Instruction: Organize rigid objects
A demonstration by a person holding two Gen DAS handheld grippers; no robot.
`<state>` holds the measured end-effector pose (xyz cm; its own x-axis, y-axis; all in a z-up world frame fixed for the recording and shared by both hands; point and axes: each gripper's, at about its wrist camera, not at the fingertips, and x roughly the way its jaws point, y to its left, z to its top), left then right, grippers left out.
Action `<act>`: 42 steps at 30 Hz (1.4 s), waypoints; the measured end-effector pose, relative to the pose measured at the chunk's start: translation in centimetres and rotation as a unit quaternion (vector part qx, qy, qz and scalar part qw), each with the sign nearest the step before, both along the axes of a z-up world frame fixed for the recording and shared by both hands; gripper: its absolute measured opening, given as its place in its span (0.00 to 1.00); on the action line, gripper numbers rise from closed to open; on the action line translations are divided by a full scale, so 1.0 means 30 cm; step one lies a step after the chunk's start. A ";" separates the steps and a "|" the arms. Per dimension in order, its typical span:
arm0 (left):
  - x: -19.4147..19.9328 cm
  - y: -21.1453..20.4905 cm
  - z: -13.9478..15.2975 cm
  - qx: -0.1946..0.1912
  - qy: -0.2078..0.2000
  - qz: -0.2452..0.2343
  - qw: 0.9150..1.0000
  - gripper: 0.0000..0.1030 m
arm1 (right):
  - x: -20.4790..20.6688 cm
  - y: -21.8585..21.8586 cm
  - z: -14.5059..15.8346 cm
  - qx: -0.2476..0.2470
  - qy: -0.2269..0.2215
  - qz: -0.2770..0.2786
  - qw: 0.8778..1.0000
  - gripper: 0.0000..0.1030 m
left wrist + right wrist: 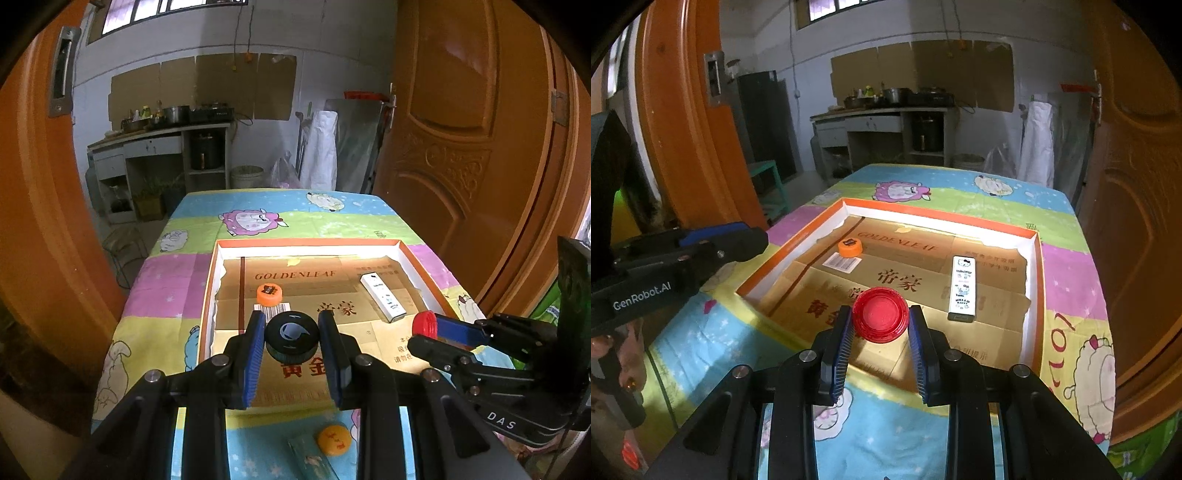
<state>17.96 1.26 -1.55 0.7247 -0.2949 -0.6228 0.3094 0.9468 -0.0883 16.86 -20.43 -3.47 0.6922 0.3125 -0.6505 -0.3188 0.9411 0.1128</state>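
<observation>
Left gripper [291,338] clamps a black cap [291,336], right gripper [881,319] a red cap [881,314], both over the tray [421,266] at frame centre, presumably for sorting inside.

A tablecloth [192,280] banded in pink, yellow, green and sky blue, printed with cartoon sheep in purple and white, is seen beneath a shallow box [421,269] rimmed in orange with white inner walls. Its floor is lined with brown cardboard [303,277] lettered in red. An orange cap [269,294] with a dark top mark and a white rectangular case [963,288] patterned with small cartoon figures are shown inside. A black cap [291,338] bearing a pale grey swirl is framed by blue-padded black fingers [253,354], and a red cap [881,314] by another blue-and-black pair [842,343]. An orange ball [333,439] with faint yellow marks is pictured on the blue band.
</observation>
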 end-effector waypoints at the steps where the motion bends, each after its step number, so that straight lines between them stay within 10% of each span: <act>1: 0.009 0.000 -0.003 0.001 0.001 0.000 1.000 0.29 | 0.010 0.001 -0.003 -0.002 0.000 0.000 1.000 0.29; 42: 0.270 0.015 -0.184 0.010 0.061 0.013 0.998 0.29 | 0.319 0.059 -0.144 -0.035 0.066 0.003 0.997 0.29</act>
